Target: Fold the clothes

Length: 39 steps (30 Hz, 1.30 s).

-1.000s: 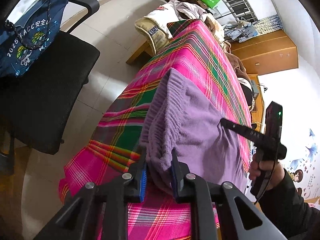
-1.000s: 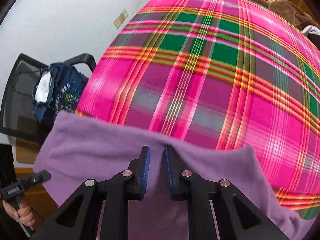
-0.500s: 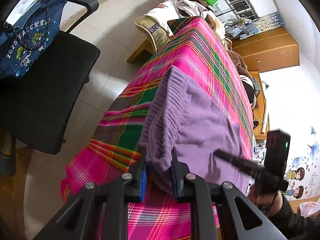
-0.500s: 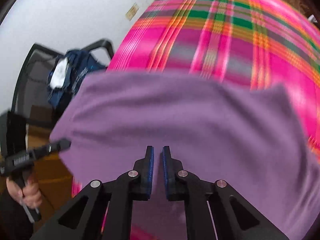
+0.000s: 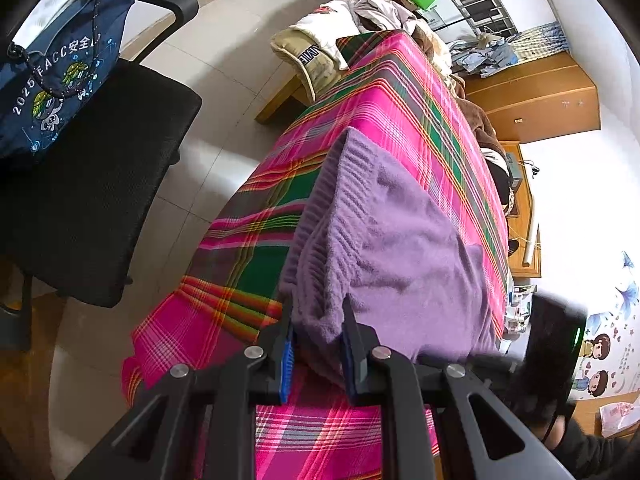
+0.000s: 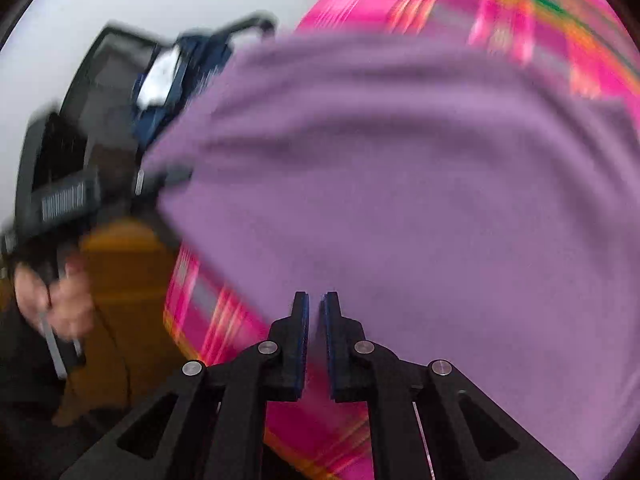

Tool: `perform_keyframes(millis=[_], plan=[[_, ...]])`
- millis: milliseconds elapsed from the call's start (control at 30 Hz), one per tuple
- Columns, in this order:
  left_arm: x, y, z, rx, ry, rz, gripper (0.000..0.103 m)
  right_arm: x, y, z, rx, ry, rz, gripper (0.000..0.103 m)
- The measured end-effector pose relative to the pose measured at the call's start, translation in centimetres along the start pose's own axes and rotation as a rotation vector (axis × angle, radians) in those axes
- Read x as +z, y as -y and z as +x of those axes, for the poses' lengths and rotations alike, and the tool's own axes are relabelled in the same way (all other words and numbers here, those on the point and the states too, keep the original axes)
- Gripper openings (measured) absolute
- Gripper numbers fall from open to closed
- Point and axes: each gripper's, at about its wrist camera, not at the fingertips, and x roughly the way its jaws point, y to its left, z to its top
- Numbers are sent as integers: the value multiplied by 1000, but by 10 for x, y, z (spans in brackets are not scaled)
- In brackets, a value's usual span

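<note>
A purple knitted sweater [image 5: 400, 248] lies folded on a pink and green plaid bedspread [image 5: 400, 92]. My left gripper [image 5: 316, 312] is shut on the sweater's near ribbed corner, and fabric bulges between its blue pads. In the right wrist view the sweater [image 6: 400, 180] fills most of the blurred picture. My right gripper [image 6: 315, 300] hovers over its near edge, jaws almost together with only a slim gap. I see no fabric pinched between them. Its black housing [image 5: 556, 340] shows blurred at the sweater's right side. The left gripper [image 6: 176, 176] reaches the sweater's corner, held by a hand [image 6: 52, 300].
A black office chair [image 5: 100, 180] with a navy drawstring bag [image 5: 52, 60] stands on the tiled floor left of the bed. Heaped clothes [image 5: 360, 12] lie at the bed's far end. A wooden cabinet [image 5: 540, 92] stands beyond the bed.
My right gripper drew back across the sweater to its near edge and its jaws narrowed. The sweater now fills its view. The left gripper kept its hold and place.
</note>
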Motion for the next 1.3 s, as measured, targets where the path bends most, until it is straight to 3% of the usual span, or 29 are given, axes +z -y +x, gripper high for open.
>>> perform_keyframes(millis=[100, 300, 400, 533, 700, 900, 1067, 1300], plan=[[0, 0, 0, 2, -2, 1, 20, 32, 22, -13, -49, 80, 50, 8], [1, 4, -5, -2, 0, 24, 20, 72, 64, -23, -100, 132, 140, 4], [1, 9, -9, -8, 6, 39, 20, 83, 74, -32, -119, 174, 183, 7], [2, 17, -15, -19, 18, 57, 20, 74, 83, -48, -99, 210, 225, 9], [3, 36, -28, -40, 40, 96, 20, 51, 84, -41, -90, 187, 248, 10], [3, 65, -39, -45, 65, 156, 20, 65, 102, -47, -54, 213, 303, 9], [2, 92, -46, -51, 91, 200, 20, 55, 111, -63, -22, 258, 327, 10], [-5, 144, -51, -74, 123, 286, 19, 11, 116, -76, 16, 275, 348, 10]])
